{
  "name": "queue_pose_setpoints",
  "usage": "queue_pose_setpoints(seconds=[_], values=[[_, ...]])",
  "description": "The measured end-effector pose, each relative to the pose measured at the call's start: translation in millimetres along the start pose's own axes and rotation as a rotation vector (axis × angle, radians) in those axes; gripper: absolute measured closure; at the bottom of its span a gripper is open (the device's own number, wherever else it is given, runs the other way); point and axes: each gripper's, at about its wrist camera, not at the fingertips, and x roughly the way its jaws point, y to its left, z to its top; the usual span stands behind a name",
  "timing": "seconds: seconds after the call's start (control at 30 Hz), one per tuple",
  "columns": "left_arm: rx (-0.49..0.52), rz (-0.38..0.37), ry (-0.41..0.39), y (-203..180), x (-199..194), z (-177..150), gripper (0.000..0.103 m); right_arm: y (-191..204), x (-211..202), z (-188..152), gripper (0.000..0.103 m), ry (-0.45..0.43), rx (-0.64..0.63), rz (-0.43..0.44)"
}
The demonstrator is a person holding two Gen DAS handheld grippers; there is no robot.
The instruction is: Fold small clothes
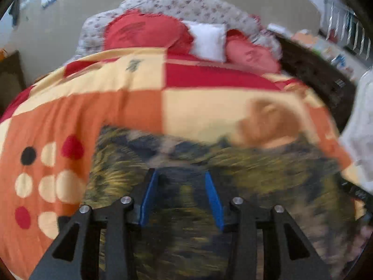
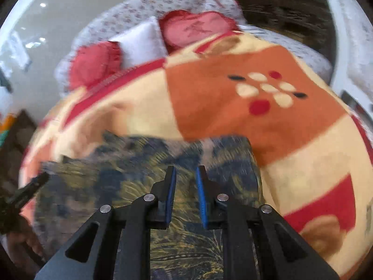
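Below my fingers stretches a bed spread with a fleecy blanket [image 1: 116, 107] checked in orange, cream and red, with clusters of cream, red and black dots. On the blanket, nearest me, lies a dark blue garment with a yellow-green leafy print [image 1: 186, 210], blurred in both views. Beyond the blanket's far edge a white square cushion [image 1: 207, 39] sits between two red heart-shaped pillows [image 1: 144, 32], against a floral-print padded headboard [image 1: 181, 4].
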Motion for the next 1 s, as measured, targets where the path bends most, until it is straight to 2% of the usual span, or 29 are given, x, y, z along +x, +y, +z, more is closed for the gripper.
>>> queue_pose_setpoints(seconds=[0.07,0.13,0.23,0.3,0.43,0.73,1.0], values=[[-0.062,-0.054,0.021,18,7,-12,0.061,0,16,-6,0.072,-0.006,-0.046,-0.040],[-0.138,-0.073,-0.007,33,0,-16,0.066,-12,22,0,0.048,-0.002,-0.012,-0.047],[-0.178,-0.088,-0.009,37,4,-17,0.067,-31,37,6,0.033,0.022,0.025,0.015],[-0.167,-0.059,-0.009,34,6,-14,0.067,-45,43,6,0.031,0.027,0.070,0.081],[-0.156,-0.030,-0.007,29,10,-11,0.067,-38,41,4,0.032,0.005,0.032,0.045],[-0.116,0.015,-0.001,22,11,-14,0.067,-39,42,2,0.032,0.000,0.037,0.054],[-0.084,0.057,0.005,16,11,-15,0.066,-34,39,3,0.032,-0.010,0.014,0.024]])
